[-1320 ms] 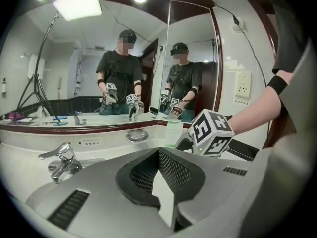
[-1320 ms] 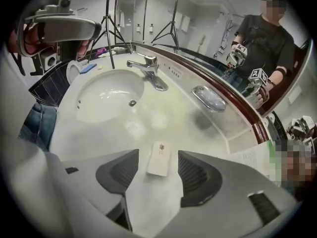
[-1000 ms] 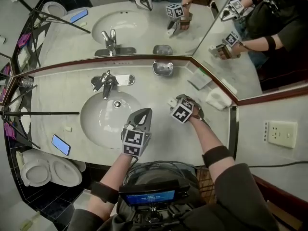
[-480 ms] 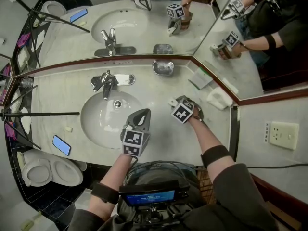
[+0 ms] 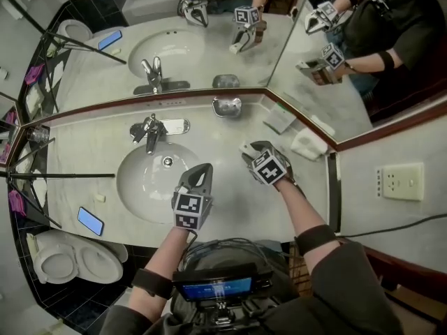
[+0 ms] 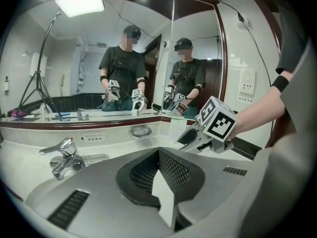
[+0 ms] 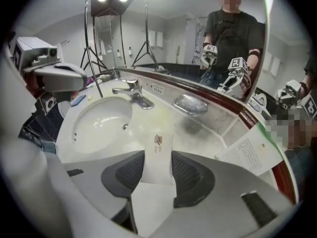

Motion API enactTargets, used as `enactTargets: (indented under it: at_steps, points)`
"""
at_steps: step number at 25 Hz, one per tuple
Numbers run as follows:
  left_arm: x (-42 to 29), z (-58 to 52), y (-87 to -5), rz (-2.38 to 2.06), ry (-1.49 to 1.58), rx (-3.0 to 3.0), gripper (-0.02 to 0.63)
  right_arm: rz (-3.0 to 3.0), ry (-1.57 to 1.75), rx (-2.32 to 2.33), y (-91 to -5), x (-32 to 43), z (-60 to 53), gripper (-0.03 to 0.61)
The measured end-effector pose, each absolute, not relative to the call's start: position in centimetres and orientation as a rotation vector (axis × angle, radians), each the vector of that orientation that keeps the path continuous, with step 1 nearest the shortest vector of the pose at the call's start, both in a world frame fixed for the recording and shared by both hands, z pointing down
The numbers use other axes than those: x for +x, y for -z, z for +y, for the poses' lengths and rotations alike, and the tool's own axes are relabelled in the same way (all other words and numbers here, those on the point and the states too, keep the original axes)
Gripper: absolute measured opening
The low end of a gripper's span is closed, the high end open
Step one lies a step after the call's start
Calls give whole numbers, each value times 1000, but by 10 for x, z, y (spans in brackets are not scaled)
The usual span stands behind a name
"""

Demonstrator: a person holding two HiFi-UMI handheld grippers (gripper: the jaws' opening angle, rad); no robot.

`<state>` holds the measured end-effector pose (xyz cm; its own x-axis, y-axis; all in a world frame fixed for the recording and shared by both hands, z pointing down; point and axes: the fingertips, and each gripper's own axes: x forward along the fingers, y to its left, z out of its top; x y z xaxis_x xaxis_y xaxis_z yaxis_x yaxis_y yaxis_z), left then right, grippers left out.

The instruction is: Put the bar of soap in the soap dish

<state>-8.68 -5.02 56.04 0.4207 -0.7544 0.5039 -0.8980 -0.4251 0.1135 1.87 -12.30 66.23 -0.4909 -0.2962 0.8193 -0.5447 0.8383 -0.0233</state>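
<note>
Marble surface [image 5: 98, 138] and sink [image 5: 150, 180] are seen below; the bar of soap [image 7: 159, 143] is clamped by the right gripper [image 7: 158, 157], and the left gripper [image 6: 159, 155] is clenched empty.

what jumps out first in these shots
The white wrapped soap bar clamped in the right tool, over the counter right of the sink. Behind it the shiny soap dish sits empty against the mirror, and the left tool hangs shut with nothing in it over the sink's front rim.
</note>
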Motion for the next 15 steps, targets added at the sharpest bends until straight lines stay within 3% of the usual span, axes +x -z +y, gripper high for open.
enactTargets:
  at_steps: [15]
  points:
    - [-91,-46,-537,-1456,-534,2351,2,-2459,-525,1029,-557,75,-75,181]
